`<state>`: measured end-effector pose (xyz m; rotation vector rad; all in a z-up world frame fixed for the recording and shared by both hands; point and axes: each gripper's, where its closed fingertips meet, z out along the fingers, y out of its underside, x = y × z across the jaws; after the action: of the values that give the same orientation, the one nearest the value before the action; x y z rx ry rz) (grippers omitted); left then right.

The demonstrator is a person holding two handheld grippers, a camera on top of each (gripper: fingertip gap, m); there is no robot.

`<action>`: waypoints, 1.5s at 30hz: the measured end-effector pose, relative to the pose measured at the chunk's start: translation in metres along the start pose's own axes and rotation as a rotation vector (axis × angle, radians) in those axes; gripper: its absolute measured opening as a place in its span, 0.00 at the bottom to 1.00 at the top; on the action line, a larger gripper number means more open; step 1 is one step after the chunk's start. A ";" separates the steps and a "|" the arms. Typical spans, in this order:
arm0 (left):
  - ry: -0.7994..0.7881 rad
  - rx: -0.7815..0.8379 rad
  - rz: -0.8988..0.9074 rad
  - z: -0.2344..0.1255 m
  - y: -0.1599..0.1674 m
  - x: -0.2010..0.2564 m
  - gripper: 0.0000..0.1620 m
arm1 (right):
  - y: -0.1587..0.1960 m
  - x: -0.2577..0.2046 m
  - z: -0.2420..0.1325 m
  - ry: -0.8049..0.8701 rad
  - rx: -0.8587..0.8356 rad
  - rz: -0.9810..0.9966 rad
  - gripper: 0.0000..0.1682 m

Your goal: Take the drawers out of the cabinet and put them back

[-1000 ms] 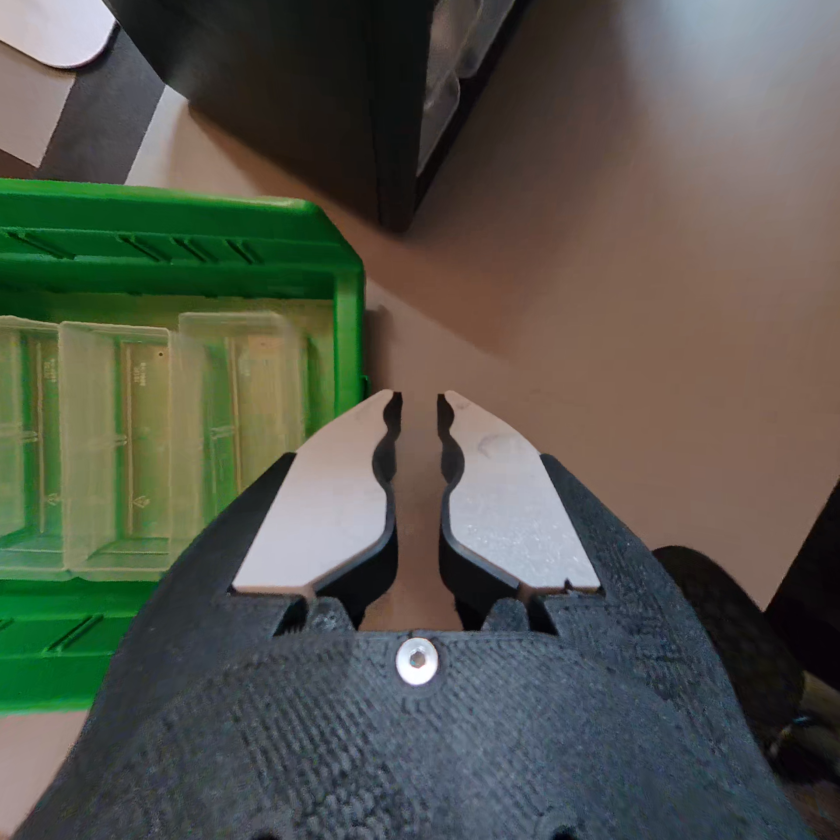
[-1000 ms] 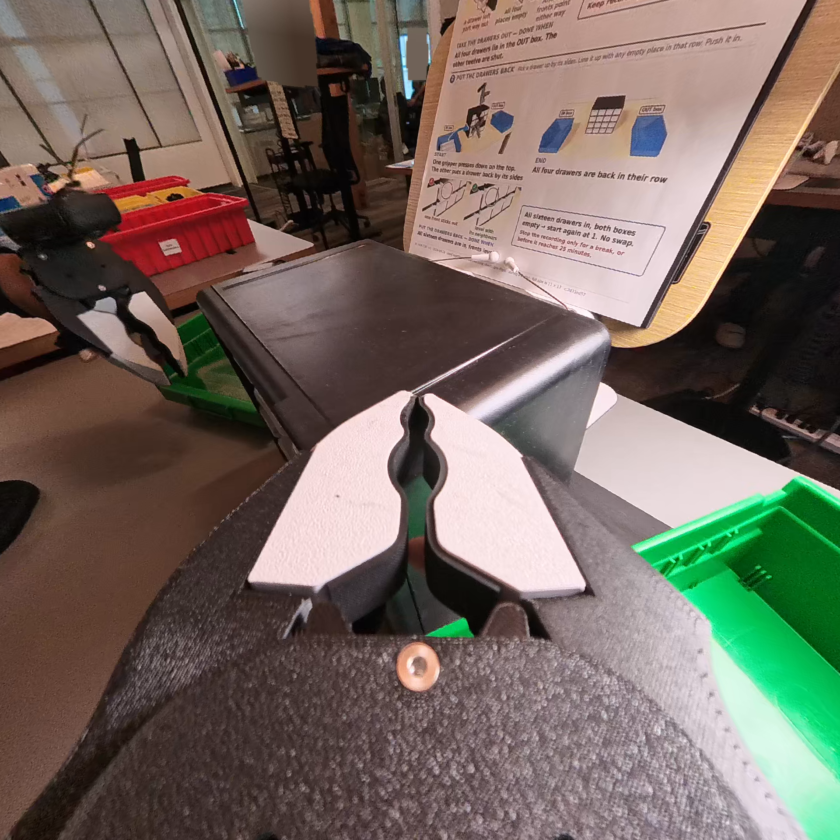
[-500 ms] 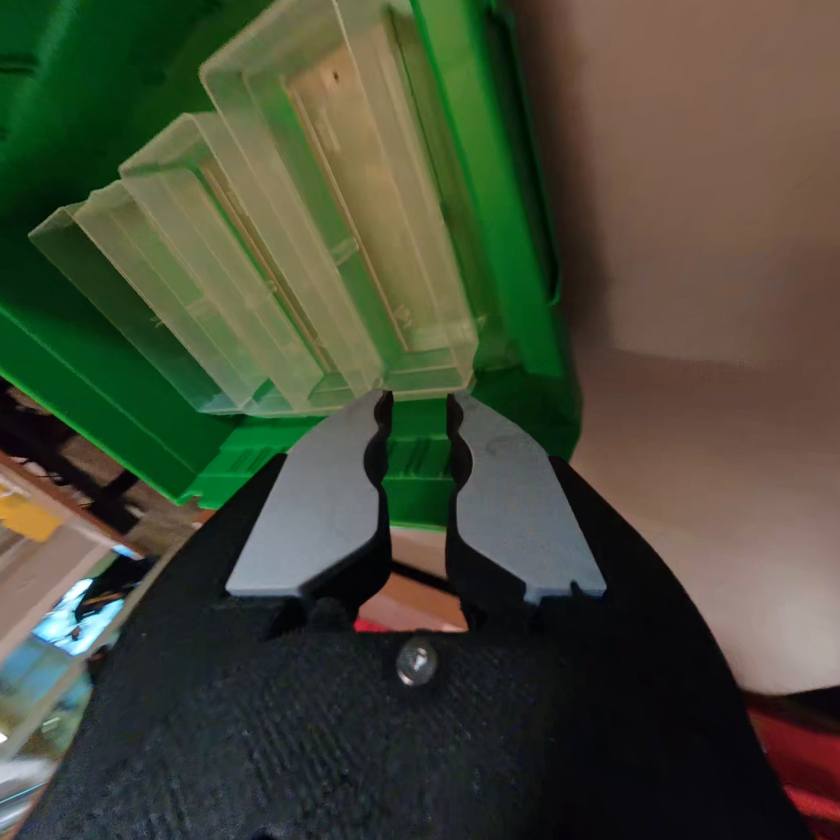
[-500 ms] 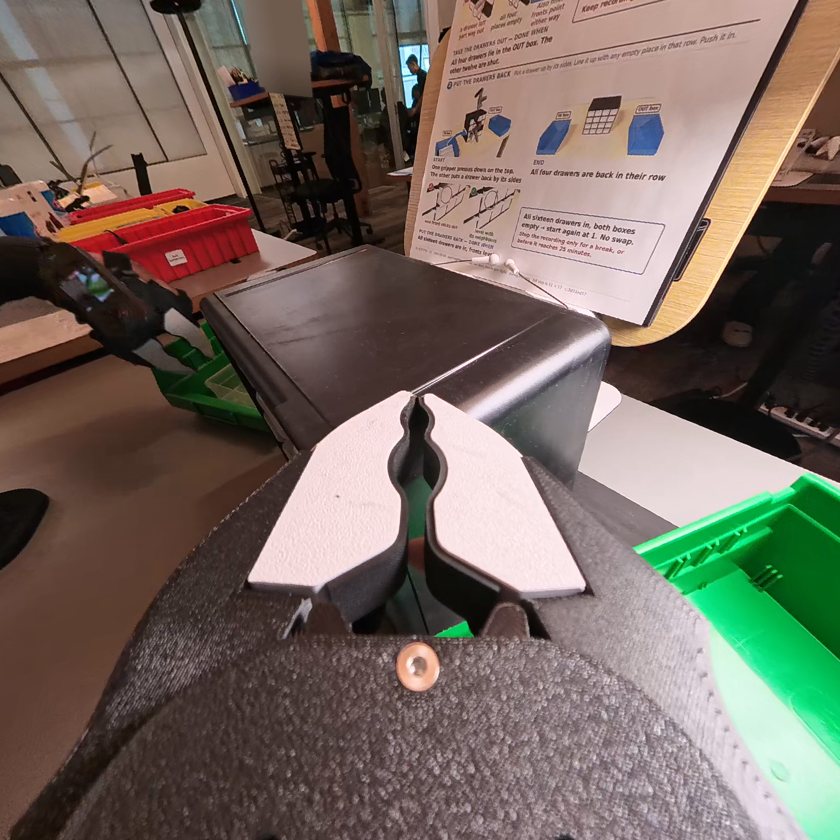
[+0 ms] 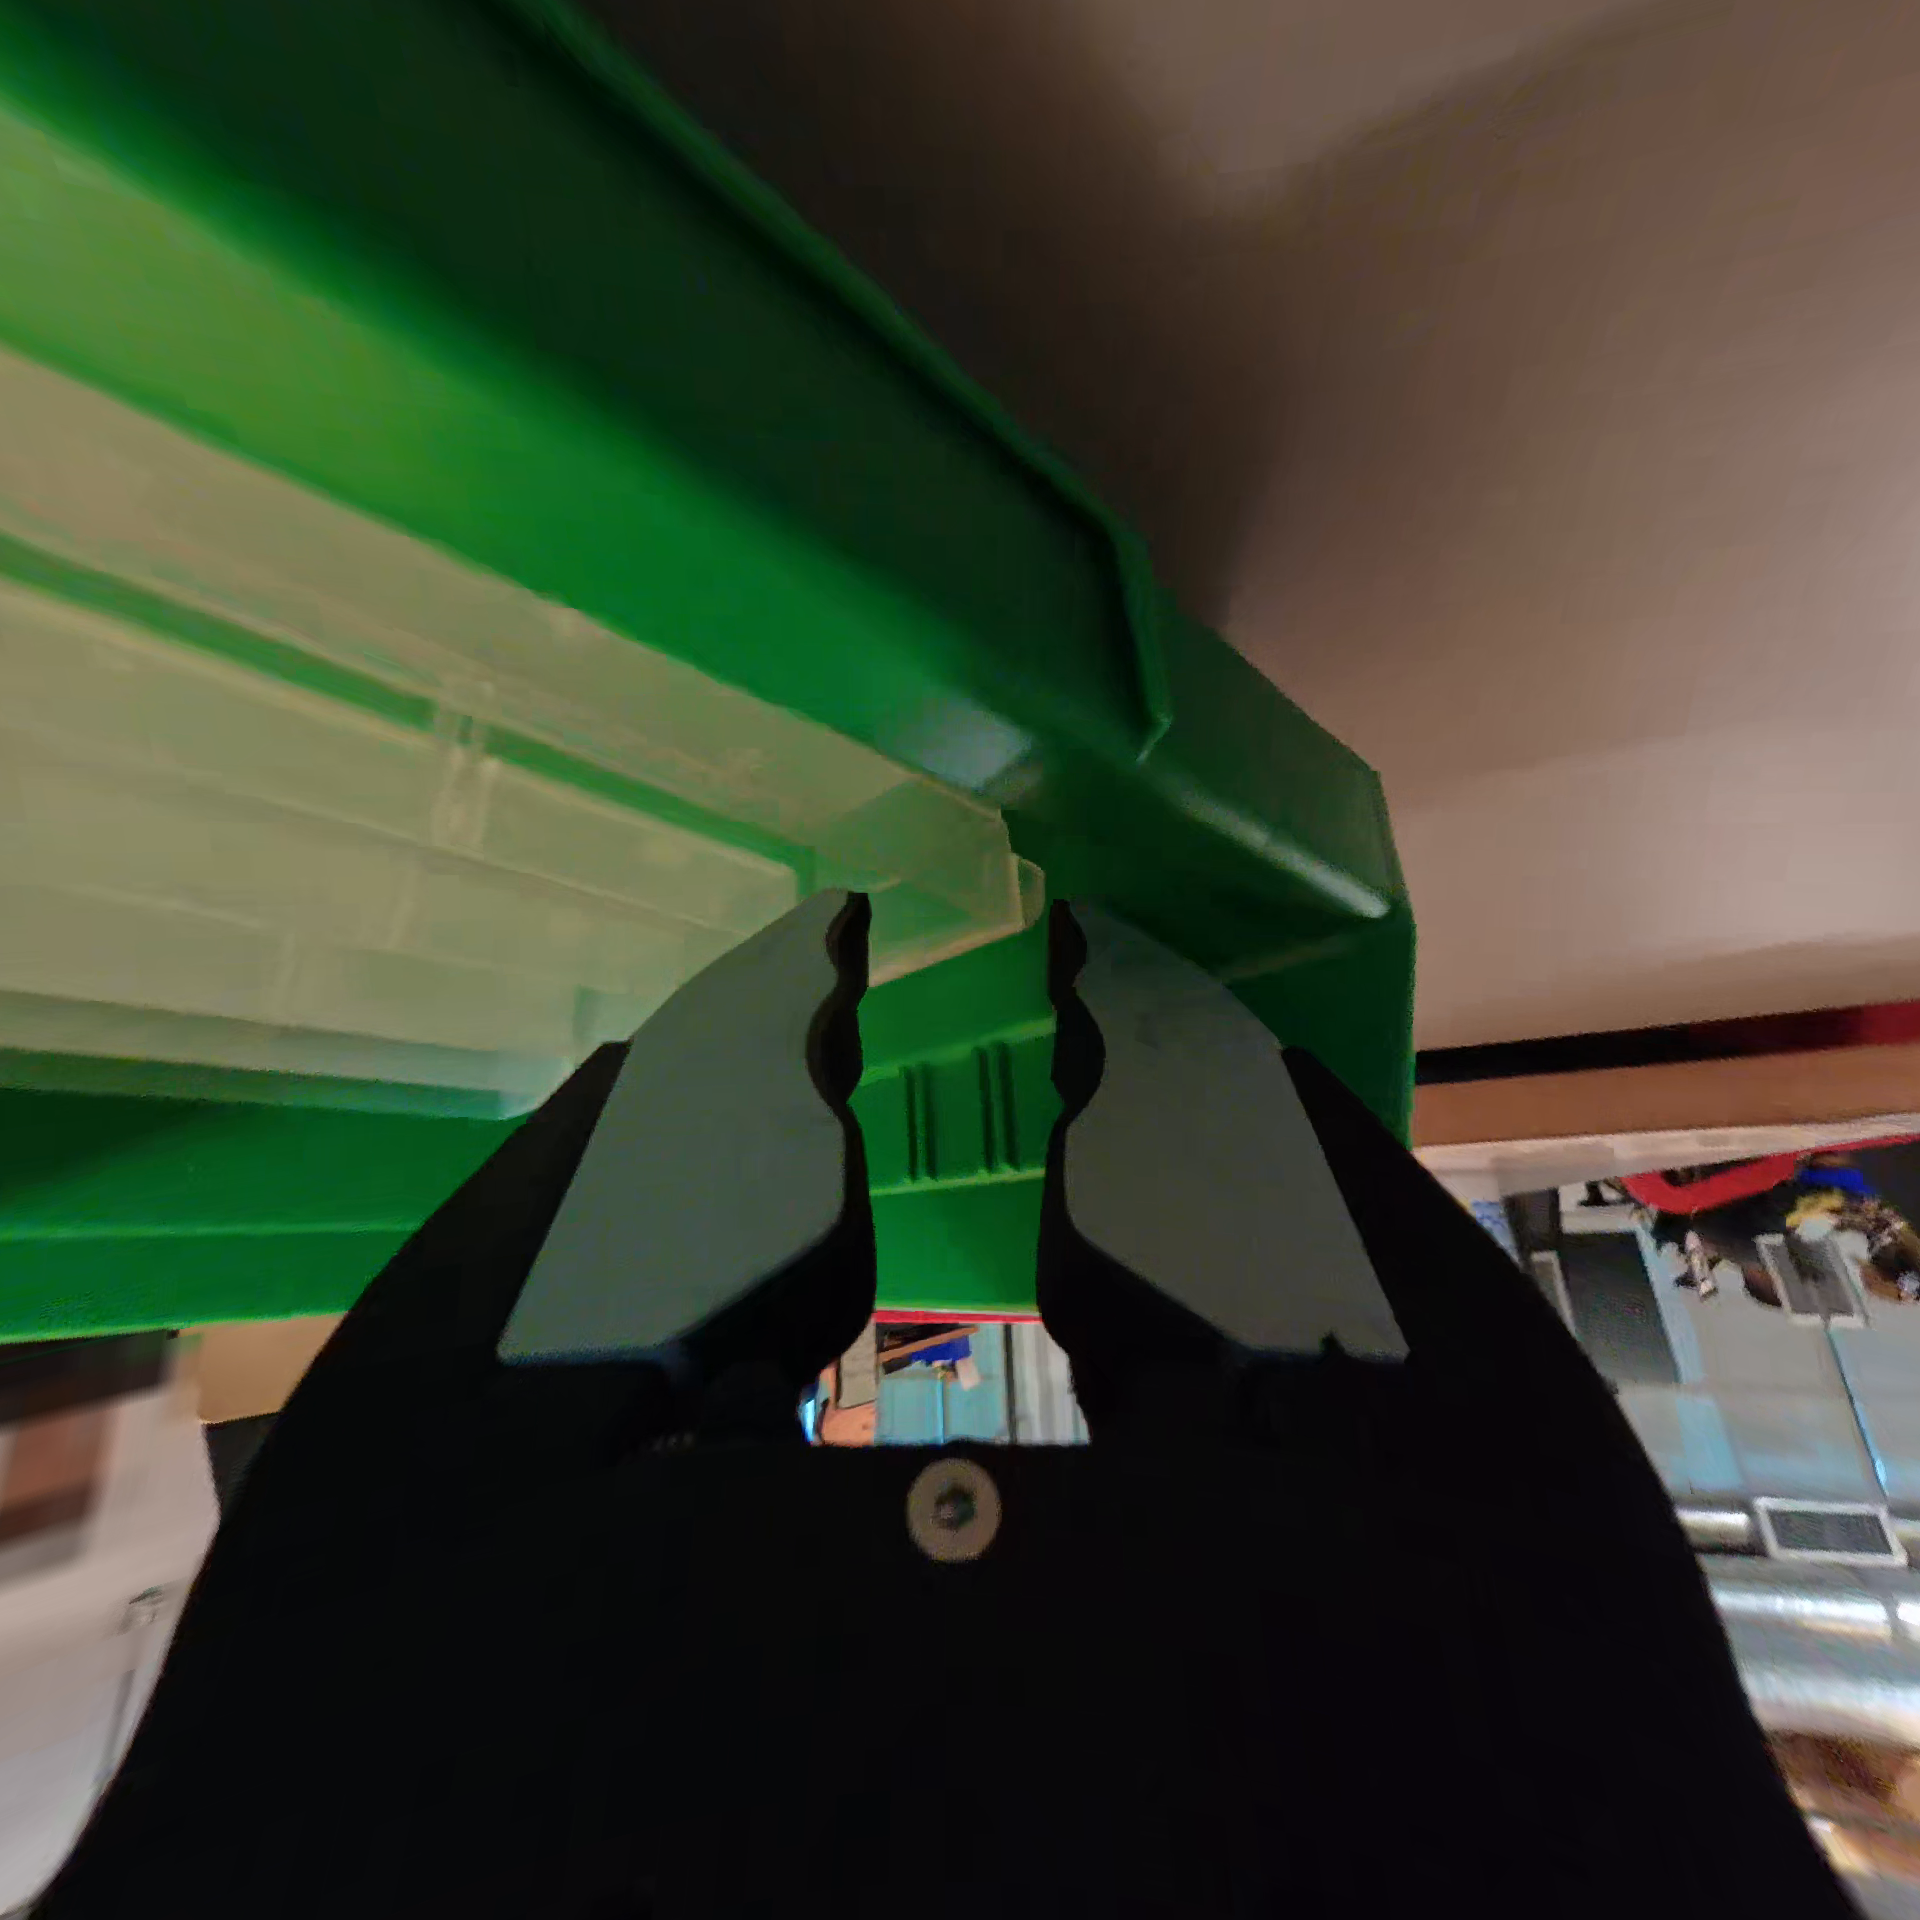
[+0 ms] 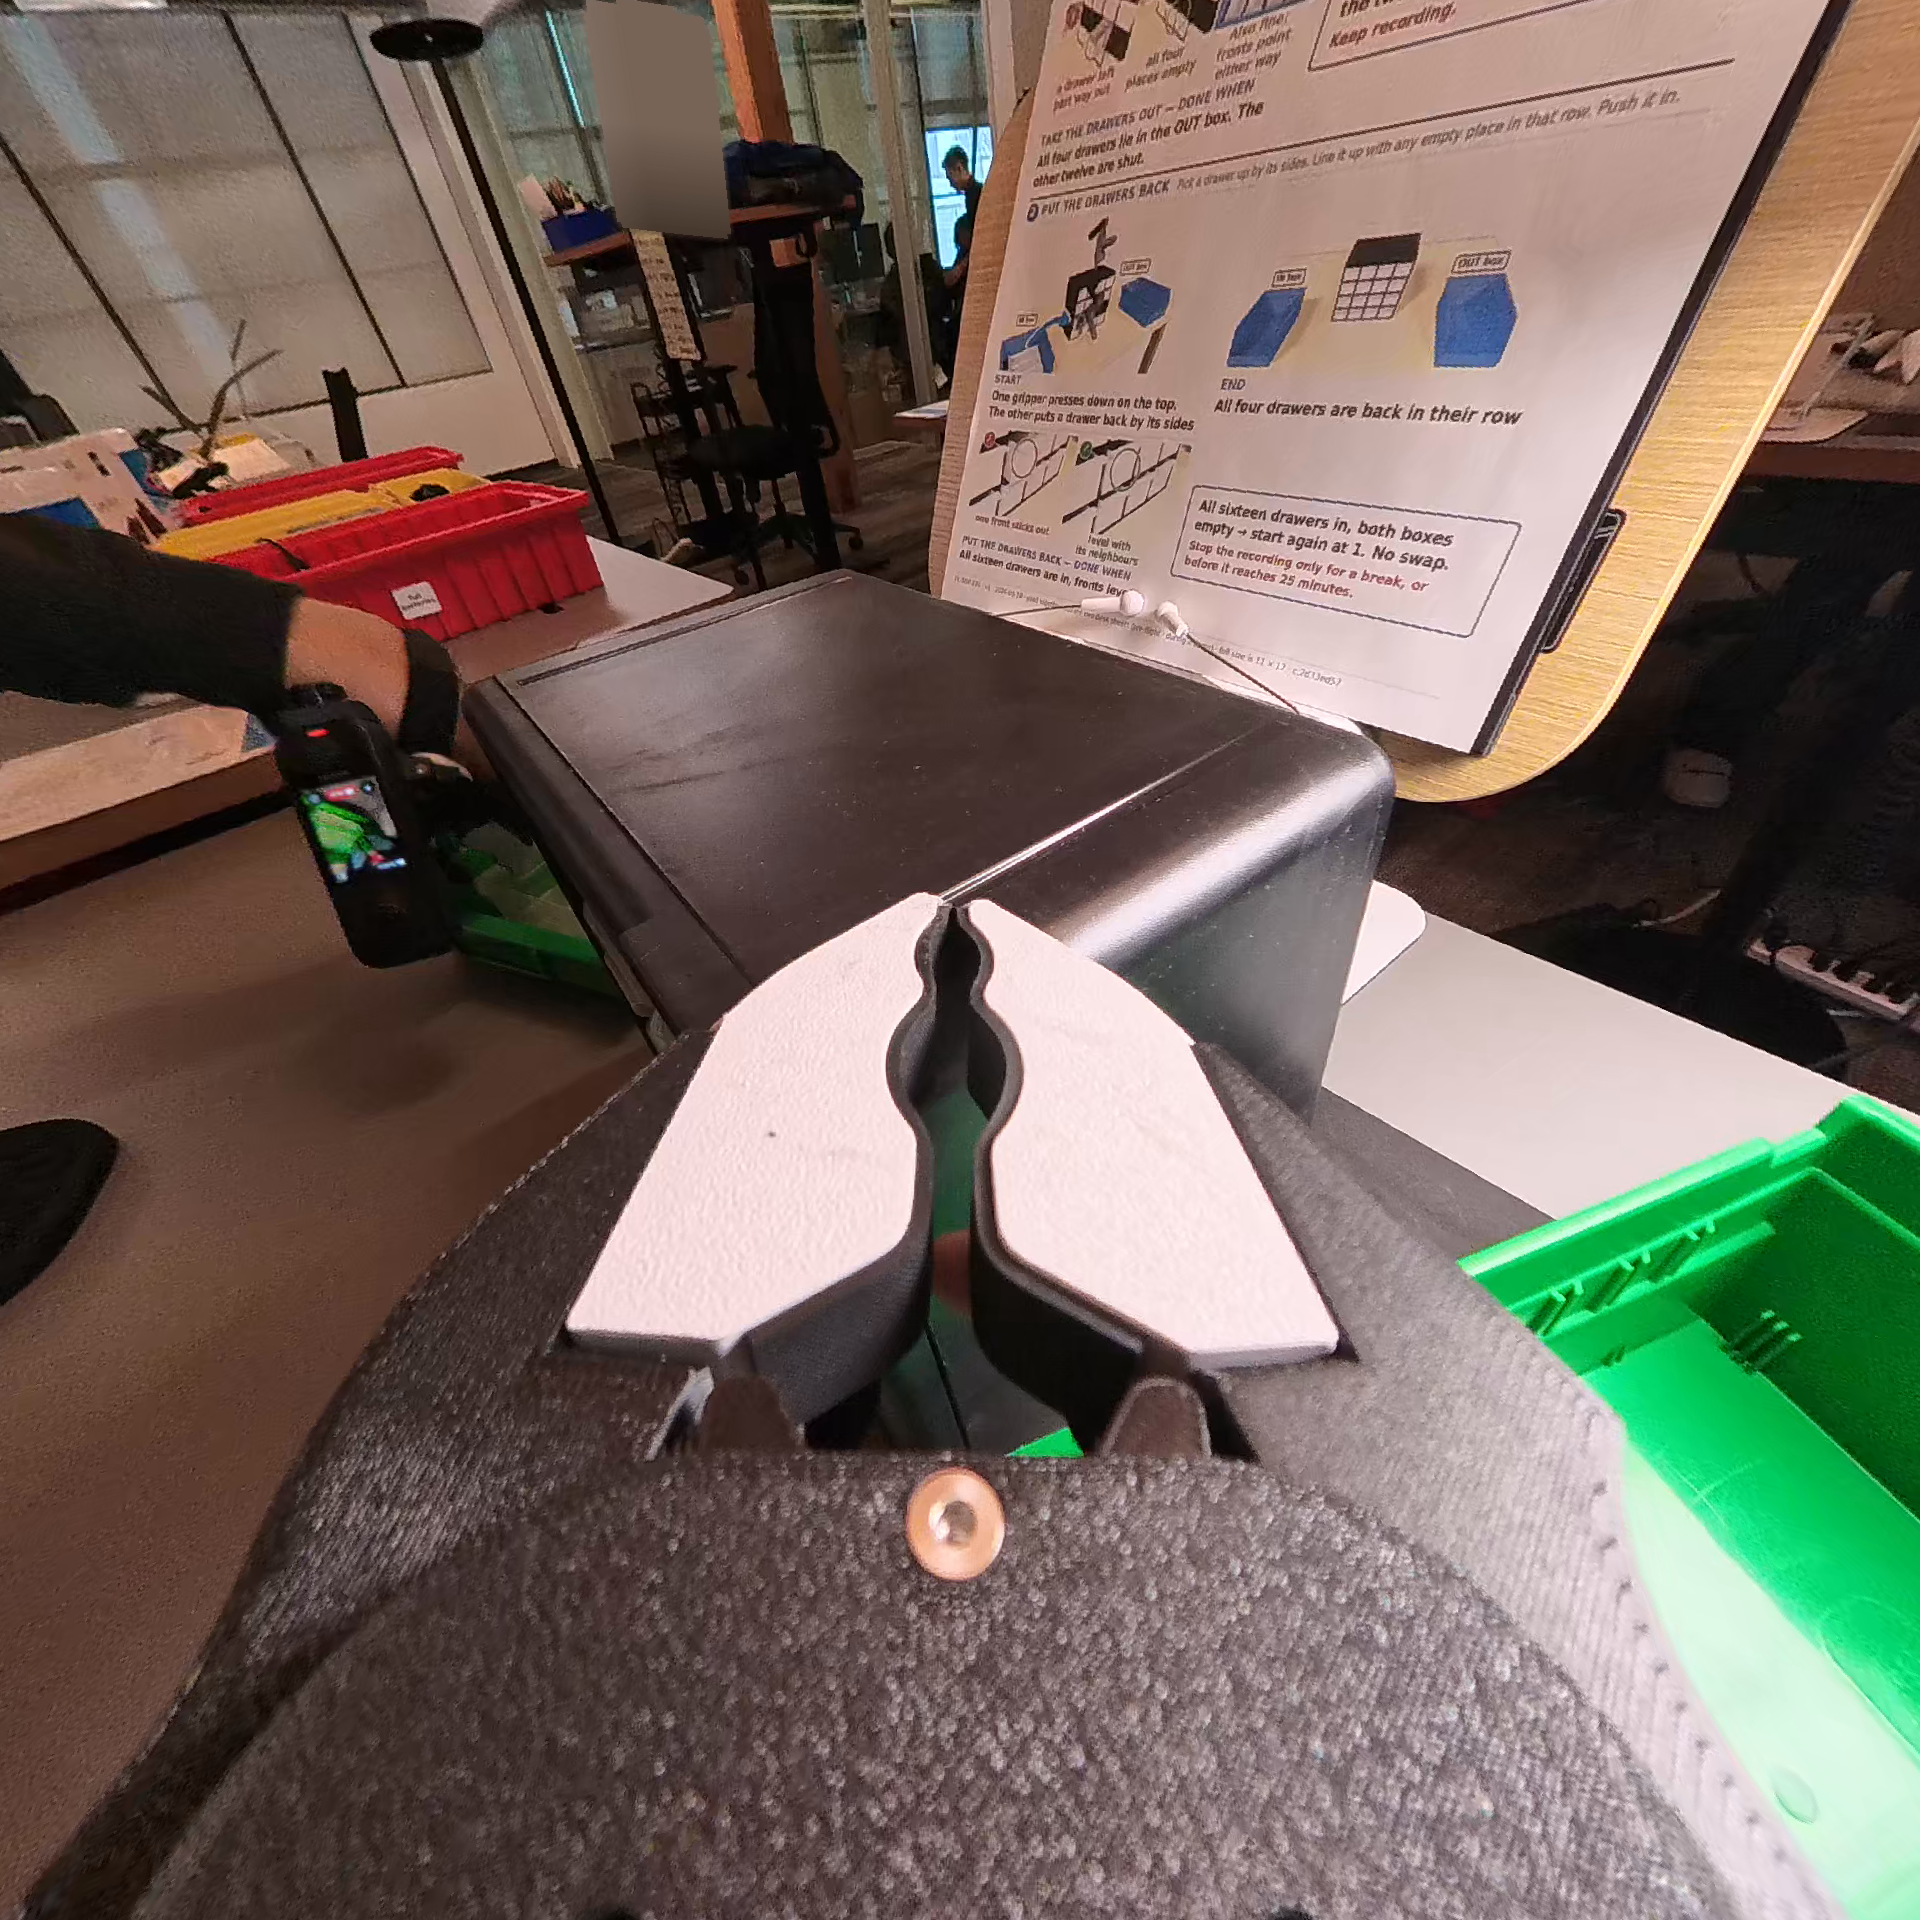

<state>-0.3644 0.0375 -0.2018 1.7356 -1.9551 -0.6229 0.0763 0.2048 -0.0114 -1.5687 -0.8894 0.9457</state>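
1. Left gripper [image 5: 951, 914] is narrowly parted and holds nothing. Its tips sit at the near end of a clear drawer [image 5: 940, 883], whose end corner lies between or just past them; contact is too blurred to tell.
2. The drawer's long axis runs away from the left gripper, up-left in its view. It lies inside the green bin [image 5: 1247, 831], against the bin's wall.
3. More clear drawers lie alongside it in the bin.
4. The bin sits on the tabletop [image 6: 260, 1091] beside the black cabinet [image 6: 883, 748], on the left gripper's side.
5. Right gripper [image 6: 951, 914] is closed and empty, resting at the cabinet's top front edge.
6. Left is clearly nearer the drawer, so probably a side grasp next.
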 end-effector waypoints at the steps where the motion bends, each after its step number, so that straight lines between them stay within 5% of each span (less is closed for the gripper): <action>1: 0.003 -0.013 0.020 0.003 0.000 -0.001 0.20 | 0.000 0.000 0.000 0.000 0.000 -0.001 0.00; 11: 0.049 -0.002 -0.025 0.003 0.002 0.001 0.14 | 0.000 0.001 0.001 -0.012 0.002 0.000 0.00; 20: 0.129 0.551 -0.425 -0.097 -0.027 0.011 0.11 | 0.000 0.001 0.001 -0.001 -0.004 -0.016 0.00; 31: 0.139 0.992 -0.606 -0.210 -0.073 0.030 0.10 | 0.000 0.001 0.000 0.001 0.003 -0.013 0.00; 38: 0.259 1.121 -0.560 -0.280 -0.130 0.061 0.10 | 0.000 0.001 0.000 0.002 0.005 -0.011 0.00; 45: 0.234 1.037 -0.559 -0.298 -0.148 0.030 0.10 | 0.000 0.001 0.000 0.012 0.004 -0.020 0.00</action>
<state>-0.0715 -0.0190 -0.0526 2.8270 -1.6985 0.5709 0.0765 0.2053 -0.0115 -1.5575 -0.8930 0.9228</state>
